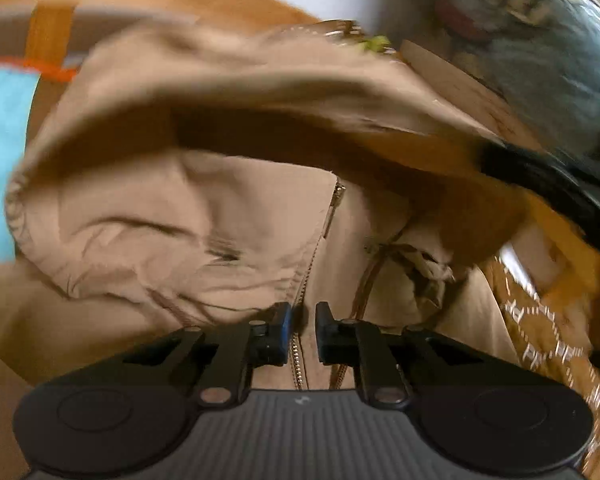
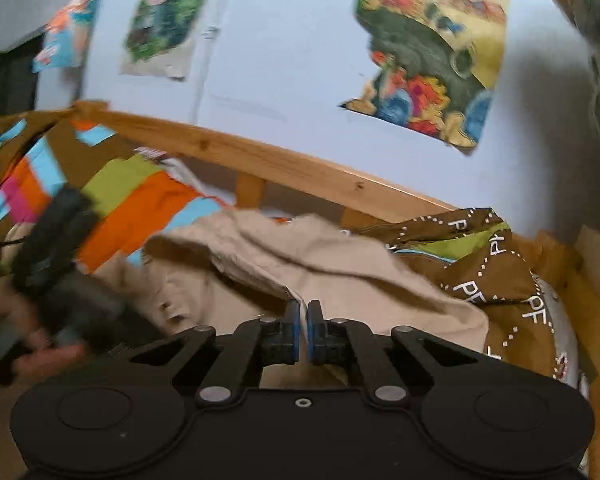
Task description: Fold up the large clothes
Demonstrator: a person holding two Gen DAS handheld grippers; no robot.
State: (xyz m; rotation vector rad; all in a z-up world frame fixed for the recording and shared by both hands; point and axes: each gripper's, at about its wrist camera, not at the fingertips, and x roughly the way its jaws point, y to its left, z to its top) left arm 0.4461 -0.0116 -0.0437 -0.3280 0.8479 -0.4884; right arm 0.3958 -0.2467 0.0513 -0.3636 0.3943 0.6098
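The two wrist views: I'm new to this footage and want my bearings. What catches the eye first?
A beige zip-up jacket fills the left view, its zipper running down between the left gripper's parted fingers. In the right view the right gripper pinches the jacket's edge, with bright posters on the wall behind.

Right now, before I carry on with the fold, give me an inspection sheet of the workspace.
Surface: bed with a wooden rail, covered by colourful striped bedding.
Job's things: beige zip jacket spread out, one edge lifted.
Clutter: brown patterned fabric bunched beside the jacket.
Grippers: left gripper over the zipper, jaws slightly apart, nothing between them; right gripper shut on the jacket's edge.
Cables: a thin dark cord at the left edge of the right wrist view; its purpose is unclear.
Surroundings: pale wall with posters.
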